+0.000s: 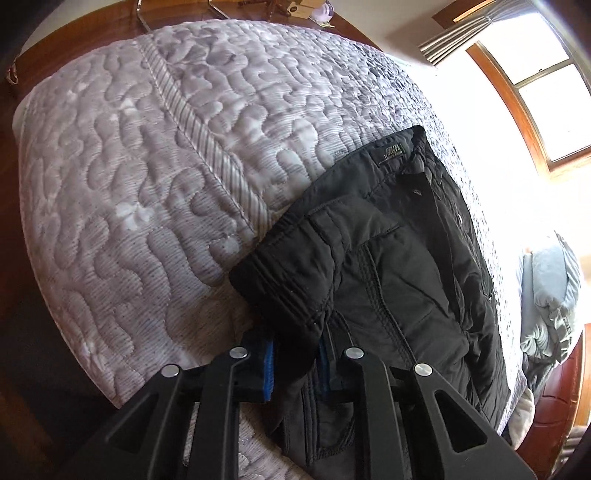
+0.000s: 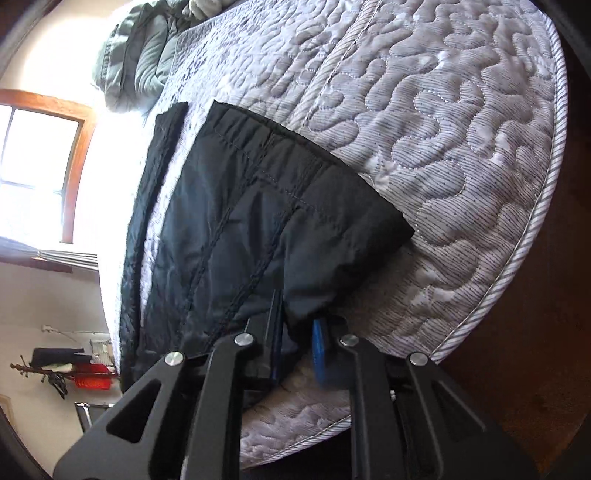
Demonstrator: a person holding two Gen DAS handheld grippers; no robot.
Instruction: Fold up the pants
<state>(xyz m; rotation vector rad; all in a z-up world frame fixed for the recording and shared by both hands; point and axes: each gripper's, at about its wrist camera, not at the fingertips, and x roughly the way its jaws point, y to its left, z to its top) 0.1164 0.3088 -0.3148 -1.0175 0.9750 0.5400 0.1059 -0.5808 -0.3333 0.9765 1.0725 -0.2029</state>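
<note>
Left tool (image 1: 295,354) clenched on black pants (image 1: 388,266), blue pads (image 1: 270,369) pinching a thick stitched hem edge that bunches between them. Right tool (image 2: 297,347) likewise clamped on the pants (image 2: 251,206), a fold of dark fabric squeezed between its blue pads (image 2: 319,350).

Pants spread on a quilted grey-white mattress (image 1: 147,166), near its lower edge, part of the cloth lifted toward each tool.

Seen only from the left wrist: waistband with a small rectangular label (image 1: 390,154) at the far end of the garment, snap studs beside it, a pocket flap and doubled seam lines running down the leg. Beyond the mattress, a dark wooden floor (image 1: 92,22) with small objects too far off to name, a wood-framed window (image 1: 539,74) blazing white, a bundle of pale grey-green bedding (image 1: 550,295) at the right.

Seen only from the right wrist: a second dark strip of the pants (image 2: 162,155) lying apart from the main panel, with a band of mattress (image 2: 443,110) between — whether it is the other leg cannot be told. Striped piping along the mattress rim, the grey-green bedding (image 2: 140,55) now at the top left, the window (image 2: 40,147) at the left, and below it a cluttered corner with a red object (image 2: 92,376) — too small to identify.
</note>
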